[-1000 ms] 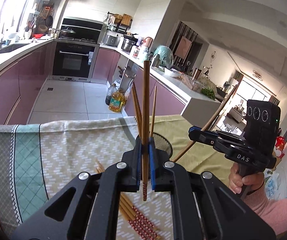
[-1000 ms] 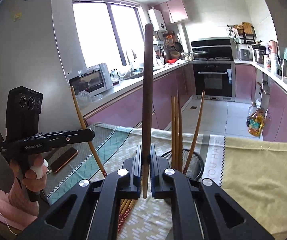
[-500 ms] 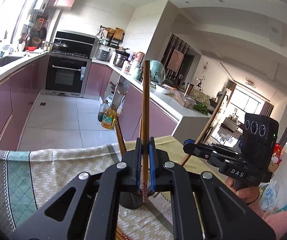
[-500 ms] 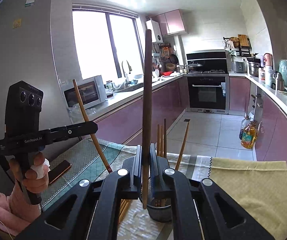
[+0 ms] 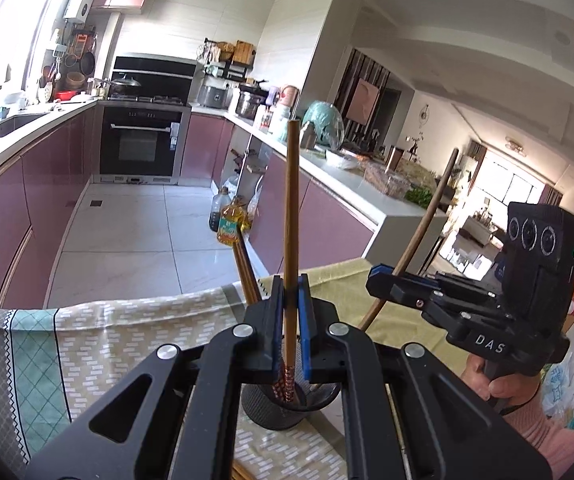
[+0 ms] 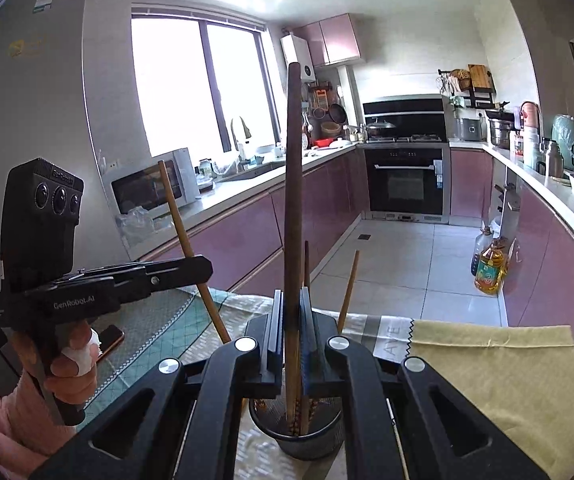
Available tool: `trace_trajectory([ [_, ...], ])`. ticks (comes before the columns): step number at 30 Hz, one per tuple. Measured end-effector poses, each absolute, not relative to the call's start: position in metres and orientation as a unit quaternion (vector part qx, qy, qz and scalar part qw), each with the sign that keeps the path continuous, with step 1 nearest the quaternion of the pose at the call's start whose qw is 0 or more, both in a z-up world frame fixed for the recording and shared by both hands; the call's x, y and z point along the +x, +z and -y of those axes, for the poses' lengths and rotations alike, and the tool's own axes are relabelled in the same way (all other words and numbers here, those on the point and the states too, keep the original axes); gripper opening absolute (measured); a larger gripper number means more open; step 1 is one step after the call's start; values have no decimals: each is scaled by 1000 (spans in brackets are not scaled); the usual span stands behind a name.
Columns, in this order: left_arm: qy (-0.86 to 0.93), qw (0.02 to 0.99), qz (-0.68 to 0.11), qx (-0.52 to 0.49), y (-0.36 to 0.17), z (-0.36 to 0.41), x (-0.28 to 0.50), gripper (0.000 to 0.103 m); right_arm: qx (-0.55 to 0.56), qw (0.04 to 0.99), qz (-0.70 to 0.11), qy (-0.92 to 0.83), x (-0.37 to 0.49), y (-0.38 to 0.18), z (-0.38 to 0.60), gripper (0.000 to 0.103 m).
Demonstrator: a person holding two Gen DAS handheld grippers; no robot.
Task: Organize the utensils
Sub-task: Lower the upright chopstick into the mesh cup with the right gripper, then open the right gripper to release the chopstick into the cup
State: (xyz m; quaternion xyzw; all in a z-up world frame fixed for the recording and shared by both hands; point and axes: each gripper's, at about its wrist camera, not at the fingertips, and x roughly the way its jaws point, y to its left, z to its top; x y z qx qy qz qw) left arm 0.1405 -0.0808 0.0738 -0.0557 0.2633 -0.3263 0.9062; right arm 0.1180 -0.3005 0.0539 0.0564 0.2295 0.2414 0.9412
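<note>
Two chopsticks are in hand, one per gripper, both w/ long axis near vertical. Left gripper [image 5: 290,344] is pinching a light-wood chopstick [image 5: 290,216]; its red-patterned lower end hangs at the mouth of the black mesh holder [image 5: 283,412], which sits straight below the jaws on the patterned cloth [image 5: 127,344]. Right gripper [image 6: 290,344] is clamped on a darker chopstick [image 6: 292,184], lower end also over or just inside the same holder [image 6: 307,440]; cannot tell if either tip touches bottom. Other chopsticks [image 6: 347,292] already stand in the holder, leaning. Judging by this, the key relation is straight down: holder directly under both tips, so a release or short drop should seat them. Both grippers look about equally near the holder. Risk: two sticks crowd one mouth and knock the leaning ones.
</note>
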Motion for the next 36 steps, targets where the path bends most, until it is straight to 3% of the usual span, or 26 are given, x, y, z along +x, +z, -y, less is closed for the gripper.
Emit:
trace_trajectory([
  [14, -330, 878, -347, -5, 22, 98, 166, 7, 26, 911, -329, 245, 147, 17, 284, 6],
  [30, -302, 876, -376, -4, -1, 115, 191, 8, 61, 910, -339, 229, 169, 4, 287, 9],
  [36, -284, 885, -370, -9, -5, 106, 184, 19, 76, 912, -331, 230, 161, 4, 296, 11],
])
